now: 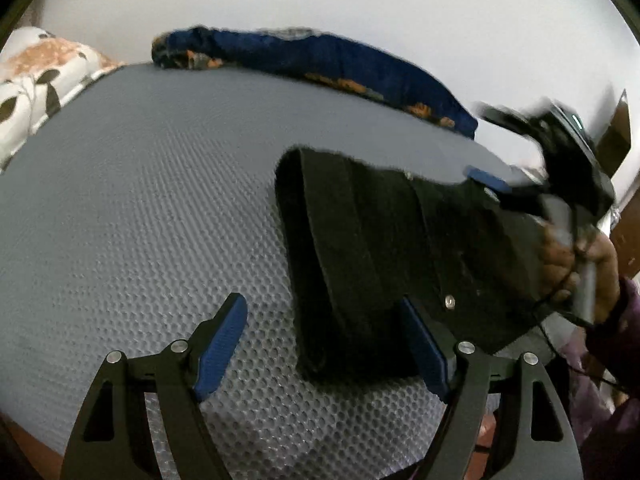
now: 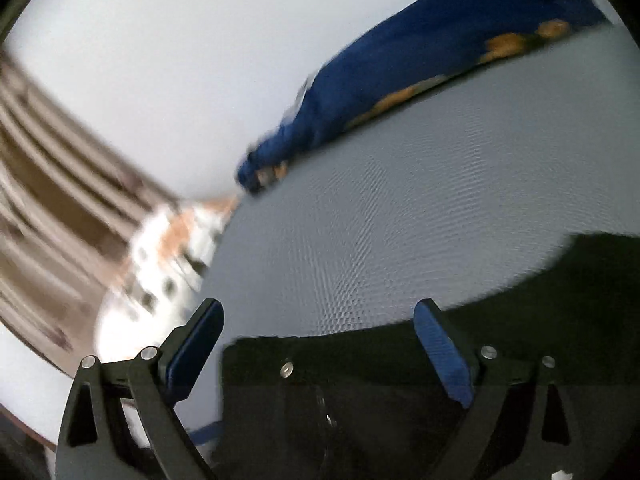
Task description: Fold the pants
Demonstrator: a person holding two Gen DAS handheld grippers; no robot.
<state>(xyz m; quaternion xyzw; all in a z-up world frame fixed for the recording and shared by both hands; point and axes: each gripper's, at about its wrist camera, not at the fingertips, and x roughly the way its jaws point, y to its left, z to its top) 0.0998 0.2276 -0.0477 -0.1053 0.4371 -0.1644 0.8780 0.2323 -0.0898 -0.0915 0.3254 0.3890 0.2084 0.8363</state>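
Black pants [image 1: 380,248] on grey honeycomb-textured mat [image 1: 140,200]; blue, orange-patterned blanket [image 1: 320,60].

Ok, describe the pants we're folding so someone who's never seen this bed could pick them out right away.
Start at the grey honeycomb-textured mattress. A rolled blue blanket with orange patches lies along its far edge by the white wall; the pants are nearer, a flat folded bundle. They are the only plain black fabric there, with a small silver button on them.
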